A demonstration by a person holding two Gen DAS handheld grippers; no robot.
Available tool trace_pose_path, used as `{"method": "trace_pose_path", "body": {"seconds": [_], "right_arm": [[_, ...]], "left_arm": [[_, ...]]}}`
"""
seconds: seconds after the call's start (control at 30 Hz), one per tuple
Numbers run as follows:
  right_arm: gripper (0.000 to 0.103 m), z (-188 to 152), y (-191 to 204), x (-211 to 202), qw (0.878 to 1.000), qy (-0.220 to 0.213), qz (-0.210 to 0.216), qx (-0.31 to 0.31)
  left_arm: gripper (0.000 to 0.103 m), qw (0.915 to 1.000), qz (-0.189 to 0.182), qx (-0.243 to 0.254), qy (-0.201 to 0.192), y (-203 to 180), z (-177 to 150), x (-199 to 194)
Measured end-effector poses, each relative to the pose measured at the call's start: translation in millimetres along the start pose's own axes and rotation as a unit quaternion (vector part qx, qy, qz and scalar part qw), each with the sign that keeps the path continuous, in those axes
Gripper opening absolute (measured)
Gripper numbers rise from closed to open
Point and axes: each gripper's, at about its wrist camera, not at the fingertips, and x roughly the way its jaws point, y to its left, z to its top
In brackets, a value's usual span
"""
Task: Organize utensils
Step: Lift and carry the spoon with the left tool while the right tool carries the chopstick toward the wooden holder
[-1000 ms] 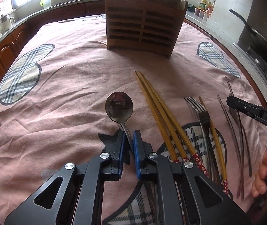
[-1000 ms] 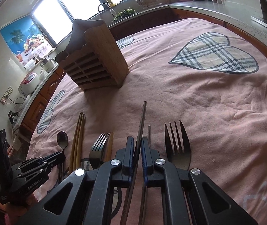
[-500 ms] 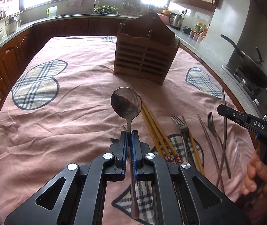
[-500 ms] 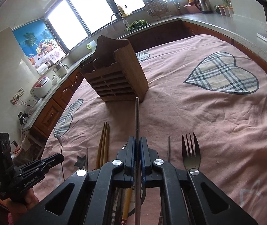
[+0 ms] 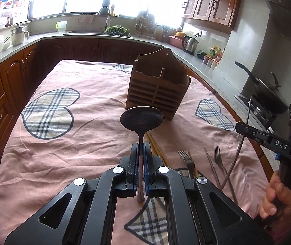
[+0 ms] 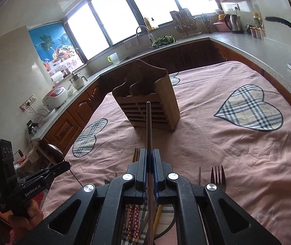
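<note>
My left gripper (image 5: 141, 149) is shut on the handle of a metal spoon (image 5: 141, 118) and holds it lifted, bowl forward, in front of the wooden utensil holder (image 5: 157, 90). My right gripper (image 6: 149, 155) is shut on a thin metal chopstick (image 6: 148, 122) that points up toward the holder (image 6: 145, 106). It also shows at the right of the left wrist view (image 5: 239, 127), above the table. Wooden chopsticks (image 5: 155, 149), two forks (image 5: 186, 159) and a metal chopstick (image 5: 210, 161) lie on the pink cloth.
The table carries a pink cloth (image 5: 84, 122) with plaid hearts. A fork (image 6: 218, 176) lies right of my right gripper. Kitchen counters and brown cabinets (image 5: 8, 77) surround the table; a stove with a pan (image 5: 264, 87) stands at the right.
Both grippers closed on their utensils and rose from the cloth. The spoon and the metal chopstick now hang in the air, pointed toward the holder.
</note>
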Motion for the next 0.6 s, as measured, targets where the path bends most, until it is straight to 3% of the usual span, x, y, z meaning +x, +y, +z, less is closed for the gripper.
{"method": "trace_pose_path", "body": {"seconds": [0.33,0.6], "right_arm": [[0.005,33,10,-1,0.999,-0.039,0.008,-0.008],[0.005,81,18,-2,0.996,-0.084,0.01,-0.02]], "left_arm": [[0.003,0.9996,-0.002,-0.003,-0.027,2,25,0],[0.003,0.9973,-0.002,0.006,-0.074,-3,75,0]]}}
